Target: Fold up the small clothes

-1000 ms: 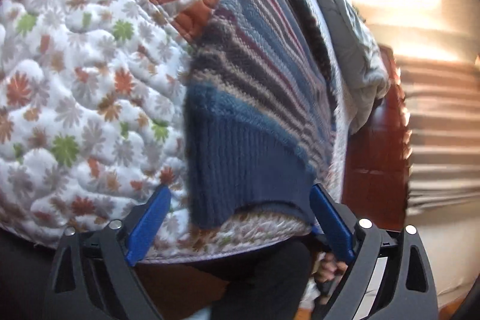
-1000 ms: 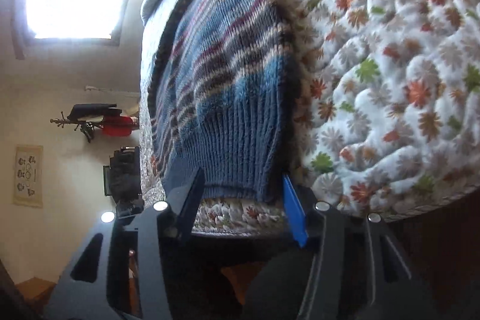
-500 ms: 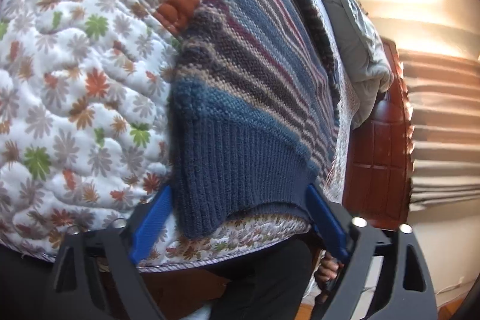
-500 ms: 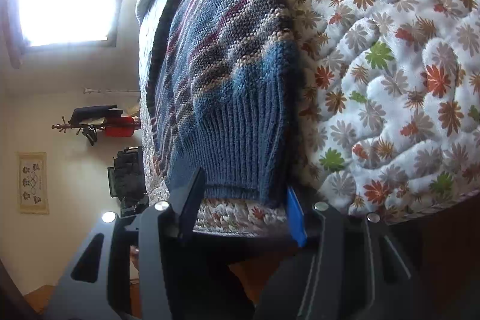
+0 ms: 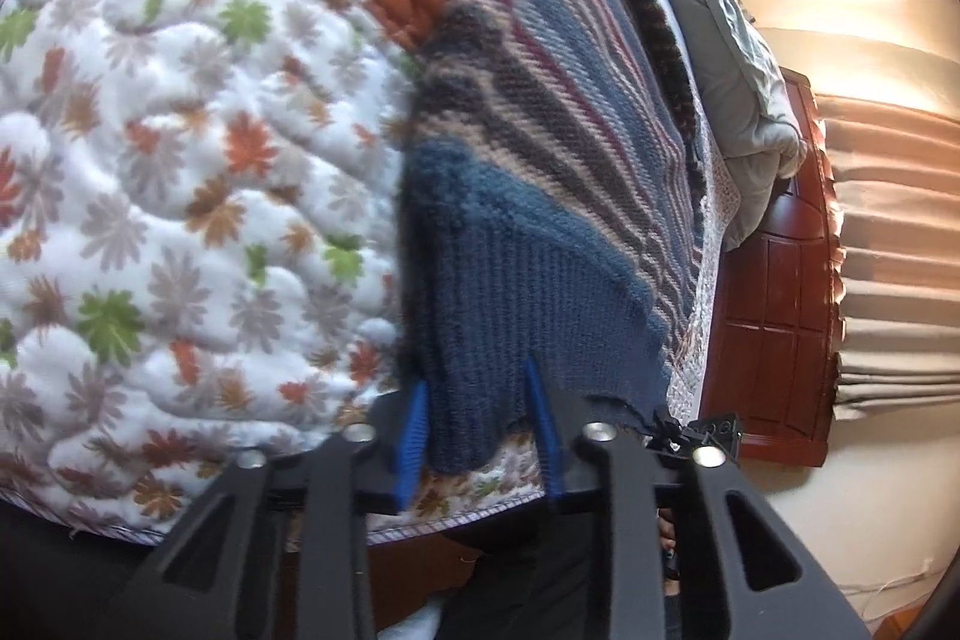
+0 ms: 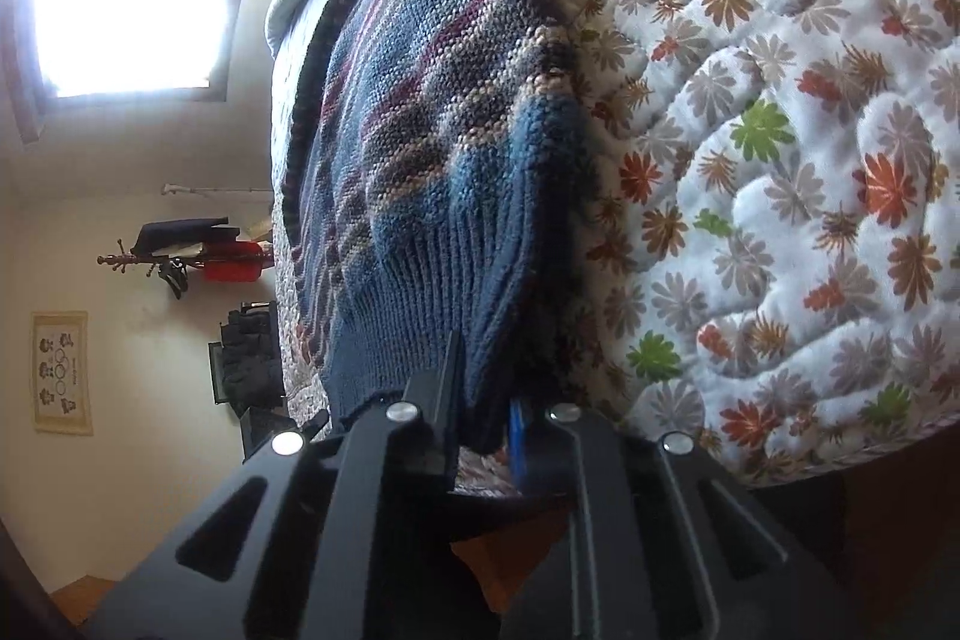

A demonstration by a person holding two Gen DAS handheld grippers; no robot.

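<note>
Striped knit sweater (image 5: 540,172) on quilted bed (image 5: 180,160), hem at lower centre pinched by left gripper (image 5: 477,424) and right gripper (image 6: 483,412) jaws; next: lift, fold over.

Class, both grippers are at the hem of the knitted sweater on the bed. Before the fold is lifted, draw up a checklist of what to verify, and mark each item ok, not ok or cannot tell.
1. Left gripper has the ribbed hem corner of the blue striped knitted sweater between its blue fingers: ok.
2. Left grip fully clamped: cannot tell, a gap shows beside the cloth.
3. Right gripper closed on the other hem corner: ok, fingers nearly together with knit pinched.
4. Sweater lies flat on the white floral quilt: ok.
5. Sleeves tucked: cannot tell.
6. Quilt not caught in either grip: cannot tell.
</note>
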